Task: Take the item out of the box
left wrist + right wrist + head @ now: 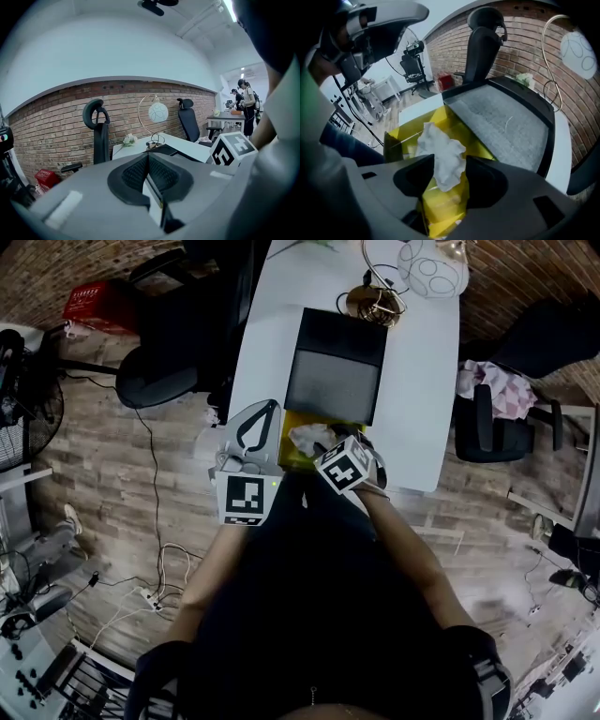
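Note:
A yellow box stands open at the near edge of the white table. Its black lid with grey foam lining lies flat behind it. A crumpled white wad sticks up out of the box. My right gripper hangs over the box with its jaws open on either side of the wad, not pressing on it. My left gripper is shut beside the box's left side and points away over the table.
A lamp with a white globe shade and a brass base stands at the table's far end. Black office chairs flank the table. Cables lie on the wooden floor. A person stands far off.

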### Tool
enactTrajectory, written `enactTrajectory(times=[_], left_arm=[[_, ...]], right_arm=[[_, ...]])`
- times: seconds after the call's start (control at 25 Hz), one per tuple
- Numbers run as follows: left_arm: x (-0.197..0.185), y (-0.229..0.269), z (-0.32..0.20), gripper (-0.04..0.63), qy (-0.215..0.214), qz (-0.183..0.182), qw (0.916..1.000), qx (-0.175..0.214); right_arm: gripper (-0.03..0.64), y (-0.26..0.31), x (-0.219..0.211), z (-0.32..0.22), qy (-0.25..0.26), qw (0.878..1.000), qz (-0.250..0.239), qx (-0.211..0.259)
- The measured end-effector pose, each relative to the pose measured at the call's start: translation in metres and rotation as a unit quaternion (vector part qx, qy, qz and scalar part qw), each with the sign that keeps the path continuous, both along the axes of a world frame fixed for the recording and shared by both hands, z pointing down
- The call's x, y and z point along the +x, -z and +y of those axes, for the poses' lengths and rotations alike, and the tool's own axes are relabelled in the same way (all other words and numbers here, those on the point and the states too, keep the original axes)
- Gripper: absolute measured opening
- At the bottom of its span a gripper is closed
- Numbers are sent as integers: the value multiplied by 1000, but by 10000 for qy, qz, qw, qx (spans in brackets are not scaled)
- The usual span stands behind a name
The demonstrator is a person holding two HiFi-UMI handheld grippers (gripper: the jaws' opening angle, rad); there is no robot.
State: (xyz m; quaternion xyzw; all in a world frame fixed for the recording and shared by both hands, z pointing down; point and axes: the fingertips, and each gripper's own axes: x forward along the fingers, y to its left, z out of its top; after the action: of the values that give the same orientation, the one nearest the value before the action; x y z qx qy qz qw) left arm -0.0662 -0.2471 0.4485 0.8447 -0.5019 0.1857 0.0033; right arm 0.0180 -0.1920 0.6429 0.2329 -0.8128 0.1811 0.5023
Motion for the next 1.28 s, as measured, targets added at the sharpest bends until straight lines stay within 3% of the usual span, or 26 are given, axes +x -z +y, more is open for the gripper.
enactTrajectory(times=[0.08, 0.44, 0.8, 1.28], left_arm=[[-3, 0, 1, 9, 38, -9, 10000, 0], [-8, 0, 1, 8, 104, 6, 9999, -6], [2, 3, -1, 9, -51, 51, 10000, 50], [16, 19, -8, 8, -264, 86, 9992, 274]], right_arm=[[200, -2, -1, 1, 51, 9999, 87, -52], [34, 2, -8, 4, 363, 9989, 255, 150], [28, 45, -11, 5, 262, 9987, -187, 396], [26, 126, 12, -19, -255, 9902, -537, 1266]])
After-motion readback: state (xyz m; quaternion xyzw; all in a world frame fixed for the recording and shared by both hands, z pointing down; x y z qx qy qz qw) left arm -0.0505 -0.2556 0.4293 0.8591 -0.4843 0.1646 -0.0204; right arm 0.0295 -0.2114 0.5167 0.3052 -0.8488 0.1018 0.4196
